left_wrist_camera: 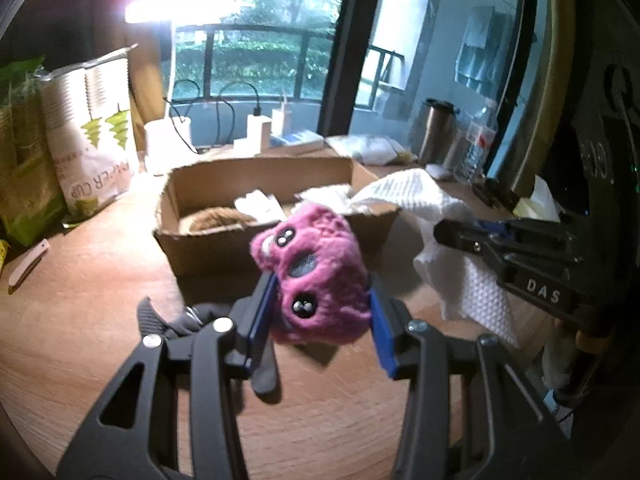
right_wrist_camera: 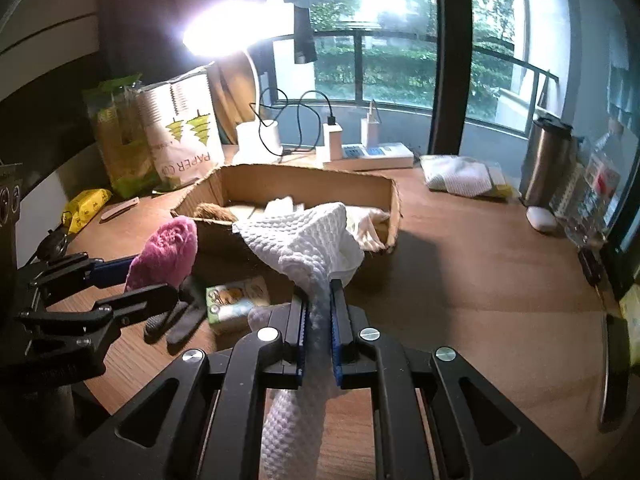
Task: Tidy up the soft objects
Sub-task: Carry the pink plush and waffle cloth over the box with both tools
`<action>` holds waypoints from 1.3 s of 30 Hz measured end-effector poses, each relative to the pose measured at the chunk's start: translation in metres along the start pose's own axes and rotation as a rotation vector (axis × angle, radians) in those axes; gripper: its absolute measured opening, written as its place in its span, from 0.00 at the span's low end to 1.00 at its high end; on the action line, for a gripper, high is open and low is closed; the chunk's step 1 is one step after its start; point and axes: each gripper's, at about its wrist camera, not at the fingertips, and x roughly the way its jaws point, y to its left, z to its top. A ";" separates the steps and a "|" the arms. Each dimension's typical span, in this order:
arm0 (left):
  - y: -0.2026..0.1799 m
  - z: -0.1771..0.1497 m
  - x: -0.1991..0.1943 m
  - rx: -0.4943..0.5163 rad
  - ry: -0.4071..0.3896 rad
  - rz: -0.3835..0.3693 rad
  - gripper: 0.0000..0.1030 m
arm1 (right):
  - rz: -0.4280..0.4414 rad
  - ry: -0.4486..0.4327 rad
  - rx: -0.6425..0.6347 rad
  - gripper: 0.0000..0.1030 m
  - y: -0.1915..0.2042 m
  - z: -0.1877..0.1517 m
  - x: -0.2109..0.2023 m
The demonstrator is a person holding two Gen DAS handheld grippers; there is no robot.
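Grippers both loaded, both held up off the wooden table (right_wrist_camera: 460,300). Left gripper (left_wrist_camera: 322,312) was clenched on a pink plush toy (left_wrist_camera: 316,276), blue pads pressed into its fuzzy sides; the toy's beaded black eyes and grey patch faced the left wrist camera. Toy hung in the air just in front of the near wall of the cardboard box (left_wrist_camera: 216,254), not touching it. From the right wrist view the same toy (right_wrist_camera: 164,254) showed as a pink lump at the left gripper's (right_wrist_camera: 160,276) tips, near the box's near-left corner.

Right gripper (right_wrist_camera: 319,320) was pinched tight on a white waffle-weave cloth (right_wrist_camera: 312,240). Cloth ran between the blue pads, one end trailing down toward the camera, the other bunched up over the near wall of the box (right_wrist_camera: 304,184). In the left wrist view the cloth (left_wrist_camera: 472,292) hung from the right gripper (left_wrist_camera: 444,234) by the box's near-right corner.

Inside the box: a brown furry item (right_wrist_camera: 214,212) at the left end, pale fabric pieces (right_wrist_camera: 368,228) at the right end.

On the table in front of the box: a dark grey sock (right_wrist_camera: 182,318) and a small green-and-white packet (right_wrist_camera: 236,304), side by side. Paper-cup bag (right_wrist_camera: 184,136) stood near the table's far-left corner; steel tumbler (right_wrist_camera: 550,160) along the right edge.
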 end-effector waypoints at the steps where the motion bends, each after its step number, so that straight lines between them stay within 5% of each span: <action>1: 0.003 0.002 -0.002 -0.005 -0.008 0.003 0.44 | 0.003 -0.004 -0.004 0.11 0.002 0.003 0.000; 39: 0.077 0.066 0.012 -0.065 -0.121 0.078 0.44 | 0.113 -0.044 -0.136 0.11 0.043 0.092 0.056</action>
